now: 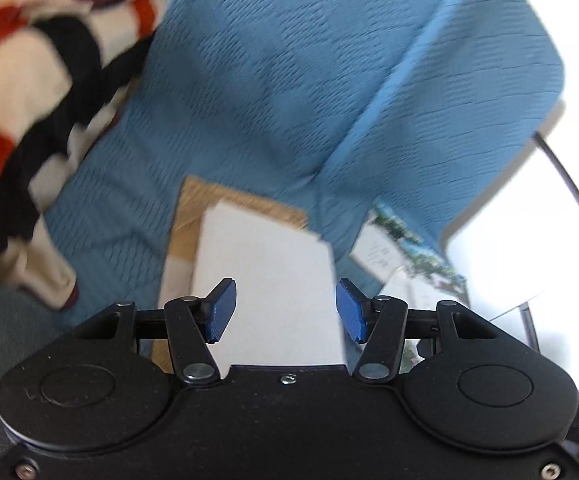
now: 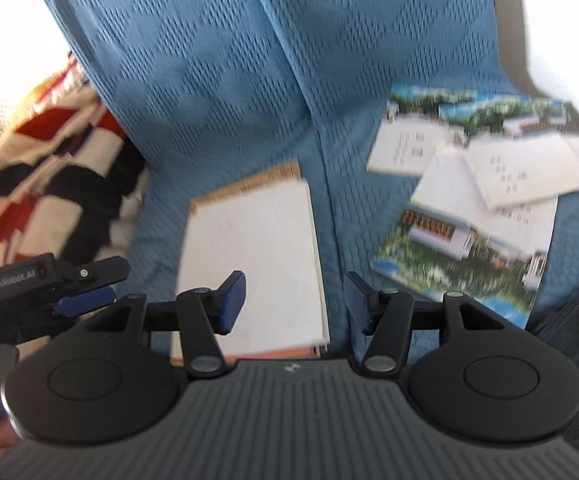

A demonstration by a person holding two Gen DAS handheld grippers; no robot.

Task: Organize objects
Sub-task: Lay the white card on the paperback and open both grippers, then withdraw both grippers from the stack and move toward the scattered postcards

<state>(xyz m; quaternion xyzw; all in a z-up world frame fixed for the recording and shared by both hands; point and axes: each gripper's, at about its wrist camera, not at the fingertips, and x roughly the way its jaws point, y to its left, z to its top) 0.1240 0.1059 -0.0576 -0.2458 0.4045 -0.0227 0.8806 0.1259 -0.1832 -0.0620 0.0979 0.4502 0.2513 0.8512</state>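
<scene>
A blue textured cover (image 2: pixel 209 80) is spread over the seat, and a striped blanket (image 2: pixel 49 168) is heaped at its left. A white notepad (image 2: pixel 257 248) lies squared on the cover, with loose leaflets (image 2: pixel 477 200) scattered beside it. Both the left claw (image 1: pixel 285 310) and the right claw (image 2: pixel 293 304) are held open and empty above the notepad. The notepad's placing is judged finished; gathering the leaflets is called for next.

Left hand-held gripper (image 1: pixel 285 310) open above white notebook (image 1: pixel 267 280).

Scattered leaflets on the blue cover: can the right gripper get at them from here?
Probably yes. The right gripper is open and holds nothing, and the leaflets lie uncovered on the blue cover, beside the white pad, with nothing between.
</scene>
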